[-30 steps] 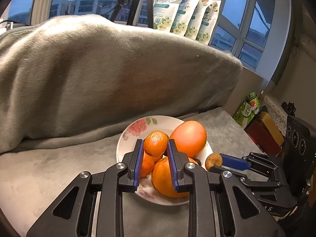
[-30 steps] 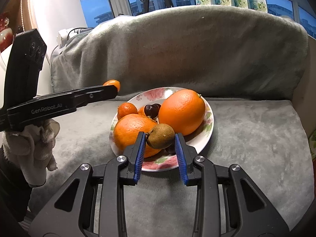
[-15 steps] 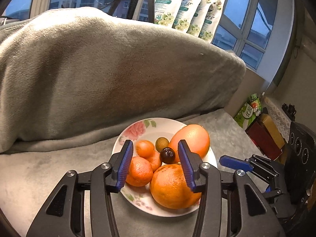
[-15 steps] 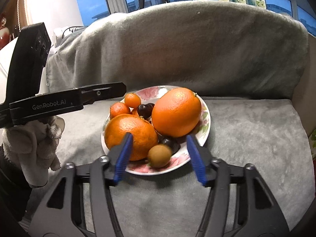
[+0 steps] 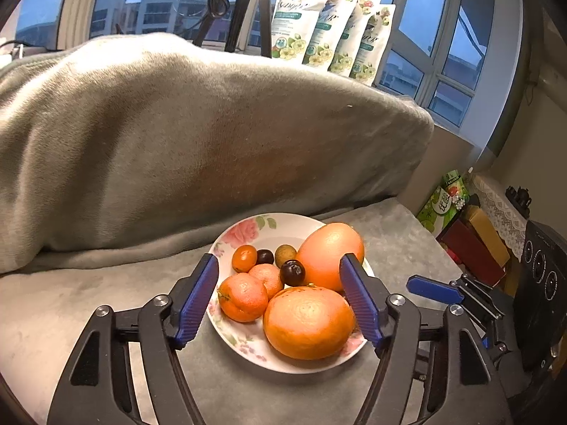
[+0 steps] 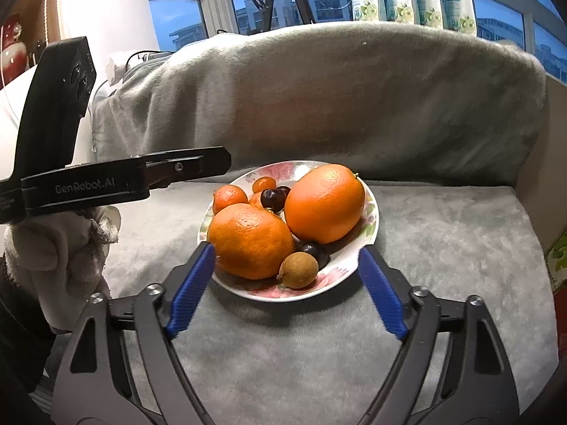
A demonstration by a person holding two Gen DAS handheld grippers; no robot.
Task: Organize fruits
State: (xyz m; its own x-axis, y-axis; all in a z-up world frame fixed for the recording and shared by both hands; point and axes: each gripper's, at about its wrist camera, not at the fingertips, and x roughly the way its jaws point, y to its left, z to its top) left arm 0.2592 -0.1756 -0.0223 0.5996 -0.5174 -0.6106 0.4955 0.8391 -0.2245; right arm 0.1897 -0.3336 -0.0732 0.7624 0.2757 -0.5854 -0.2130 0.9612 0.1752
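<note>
fruit-filled plate [image 6: 368, 226] between spread fingers [image 6: 189, 285]

left camera: low and close, looks across plate [image 5: 248, 345] from its left edge | right camera: close, from the near edge | both see: plate, grey blanket [image 6: 354, 106], windows

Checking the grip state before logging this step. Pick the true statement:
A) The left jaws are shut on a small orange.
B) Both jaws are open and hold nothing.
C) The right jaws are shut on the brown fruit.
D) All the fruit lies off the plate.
B: the left gripper and right gripper both stand spread wide and empty, with the fruit on the floral plate.
</note>
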